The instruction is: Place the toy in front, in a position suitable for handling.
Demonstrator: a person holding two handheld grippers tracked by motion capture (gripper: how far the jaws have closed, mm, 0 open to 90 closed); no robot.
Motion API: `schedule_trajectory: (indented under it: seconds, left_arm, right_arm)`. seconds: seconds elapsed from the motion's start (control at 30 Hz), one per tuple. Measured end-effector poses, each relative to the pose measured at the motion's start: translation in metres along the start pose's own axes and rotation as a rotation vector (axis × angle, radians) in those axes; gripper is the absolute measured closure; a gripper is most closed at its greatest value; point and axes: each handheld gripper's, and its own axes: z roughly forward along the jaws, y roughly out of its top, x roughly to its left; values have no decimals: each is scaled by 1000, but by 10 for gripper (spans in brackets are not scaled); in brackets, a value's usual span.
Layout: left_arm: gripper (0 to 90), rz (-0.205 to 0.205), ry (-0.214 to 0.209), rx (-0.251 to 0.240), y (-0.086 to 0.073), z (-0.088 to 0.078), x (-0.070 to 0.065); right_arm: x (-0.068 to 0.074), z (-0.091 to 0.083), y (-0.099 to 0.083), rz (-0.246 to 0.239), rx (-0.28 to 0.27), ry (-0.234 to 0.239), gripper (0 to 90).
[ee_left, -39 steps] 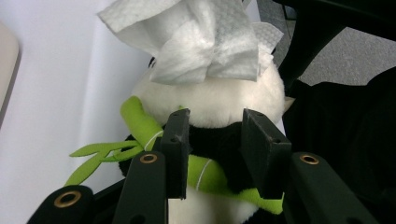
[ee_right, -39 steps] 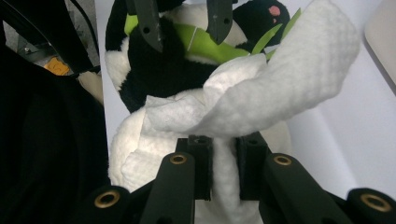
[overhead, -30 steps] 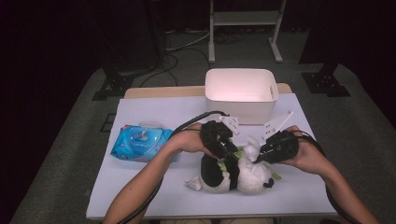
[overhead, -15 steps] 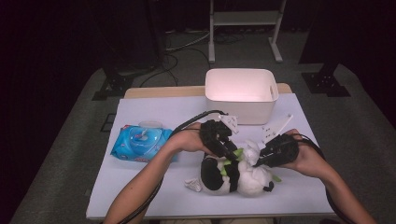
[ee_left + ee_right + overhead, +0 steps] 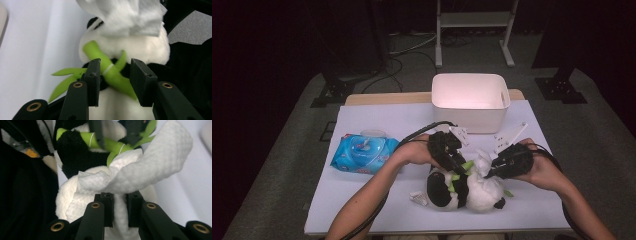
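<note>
1. My right gripper [image 5: 119,211] has its jaws clamped on a white wipe [image 5: 140,173]; the fabric is pinched between the pads and billows out just beyond the tips.
2. That wipe lies against the panda plush [image 5: 464,187], pressed to its white head, straight ahead of my right jaws.
3. My left gripper [image 5: 113,82] has its jaws apart, and they have just been opening a touch.
4. Between those left jaws sits the panda's green bamboo stalk [image 5: 110,71]; whether the pads still press on it I cannot tell.
5. The panda lies on the white worktop [image 5: 377,205], right under both sets of jaws.
</note>
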Motion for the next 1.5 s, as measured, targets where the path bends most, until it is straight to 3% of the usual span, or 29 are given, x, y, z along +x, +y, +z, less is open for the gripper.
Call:
schedule_trajectory:
  seconds: [0.07, 0.27, 0.43, 0.6, 0.8, 0.9, 1.33, 1.4, 1.5]
  left_arm:
    - [592, -4, 19, 8, 0, 1, 1]
    - [555, -14, 2, 7, 1, 7, 1]
    - [502, -12, -15, 34, 2, 20, 1]
    - [491, -16, -12, 37, 3, 24, 2]
    - [655, 27, 22, 35, 5, 26, -4]
    - [697, 41, 51, 16, 6, 19, -2]
    - [716, 34, 104, -3, 9, 1, 1]
    - [717, 30, 112, 11, 7, 1, -1]
    - [715, 20, 102, -10, 0, 2, -4]
  right_arm:
    - [2, 2, -3, -7, -7, 16, 789]
    - [5, 4, -5, -4, -6, 26, 789]
    - [7, 6, -6, -8, -3, 29, 789]
    - [7, 6, -7, -7, -7, 28, 789]
    - [7, 5, -6, -13, -3, 20, 788]
    - [5, 2, -5, -9, -14, -1, 788]
    - [-6, -6, 8, -10, -32, -34, 788]
    - [-7, -4, 8, -8, -23, -37, 788]
    - [-9, 7, 6, 2, -19, -21, 788]
